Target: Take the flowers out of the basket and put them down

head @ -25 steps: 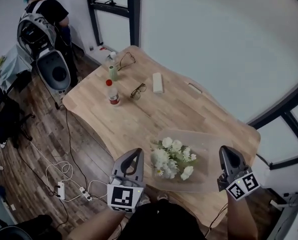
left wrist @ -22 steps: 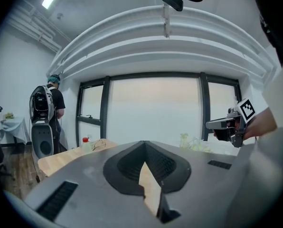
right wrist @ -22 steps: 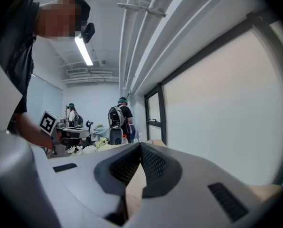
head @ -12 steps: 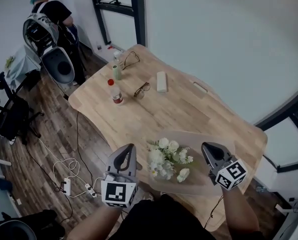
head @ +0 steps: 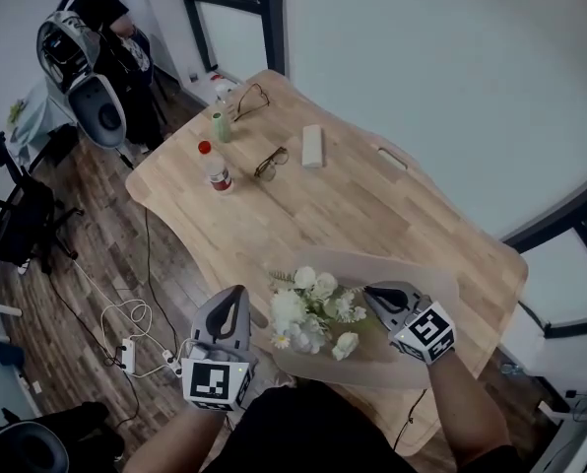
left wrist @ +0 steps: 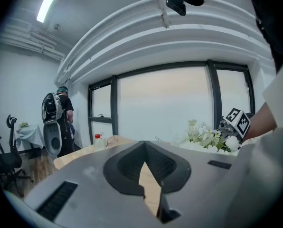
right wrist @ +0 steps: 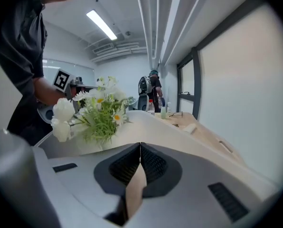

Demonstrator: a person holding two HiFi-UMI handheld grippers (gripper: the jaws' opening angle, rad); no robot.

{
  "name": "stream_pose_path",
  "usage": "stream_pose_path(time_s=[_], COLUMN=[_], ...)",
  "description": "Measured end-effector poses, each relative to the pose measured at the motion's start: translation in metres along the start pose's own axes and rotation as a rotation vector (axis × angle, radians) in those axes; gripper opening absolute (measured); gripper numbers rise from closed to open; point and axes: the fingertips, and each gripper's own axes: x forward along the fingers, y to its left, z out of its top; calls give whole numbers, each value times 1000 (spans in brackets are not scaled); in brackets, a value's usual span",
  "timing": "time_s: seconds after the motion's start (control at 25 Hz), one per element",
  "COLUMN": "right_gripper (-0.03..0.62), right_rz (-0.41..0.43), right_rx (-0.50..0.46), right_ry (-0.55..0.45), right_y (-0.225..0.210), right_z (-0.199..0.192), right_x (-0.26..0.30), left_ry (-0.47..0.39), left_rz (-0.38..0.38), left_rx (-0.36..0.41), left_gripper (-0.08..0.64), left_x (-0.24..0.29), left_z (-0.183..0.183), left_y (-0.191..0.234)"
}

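Note:
A bunch of white flowers with green stems (head: 308, 308) stands in a pale translucent basket (head: 417, 269) at the near end of the wooden table. My left gripper (head: 239, 294) hangs just off the table's near edge, left of the flowers, jaws shut and empty. My right gripper (head: 369, 292) is over the basket, its shut tips close beside the flowers on their right, holding nothing. In the right gripper view the flowers (right wrist: 96, 110) rise to the left above the basket rim (right wrist: 179, 137), beyond the closed jaws. The left gripper view shows the flowers (left wrist: 203, 139) at the right.
Further up the table lie a red-capped bottle (head: 215, 168), a green bottle (head: 221, 126), two pairs of glasses (head: 271, 164), and a white box (head: 312, 146). A person (head: 92, 8) stands at the back left. Cables and a power strip (head: 126, 348) lie on the floor left of the table.
My right gripper has swung left from the basket's right edge to just beside the flowers. The left gripper has drifted slightly left and lower. Both stay shut.

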Motion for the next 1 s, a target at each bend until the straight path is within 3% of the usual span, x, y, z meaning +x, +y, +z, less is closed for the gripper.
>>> stream_pose_path(time_s=[0.2,0.48,0.52,0.68,1.0], right_gripper=[21,25,39,224,275], right_rz=[101,242,262,314,325], right_rx=[1,-59,-64,-88,-148], right_ry=[71,2,0,-9,-61], right_y=[14,43,47,55,71], right_z=[-26,-15,-16,-16,-4], right_x=[15,21,21,26,48], left_ry=[20,7,10,23,43], left_rz=[8,29,32,43,53], left_rx=[-10,2,3,17,5], left_gripper=[5,5,5,5,5], left_x=[-3,-6,-6,-6,-3], left_z=[-4,7,6,1,-4], left_y=[1,14,15,21,22])
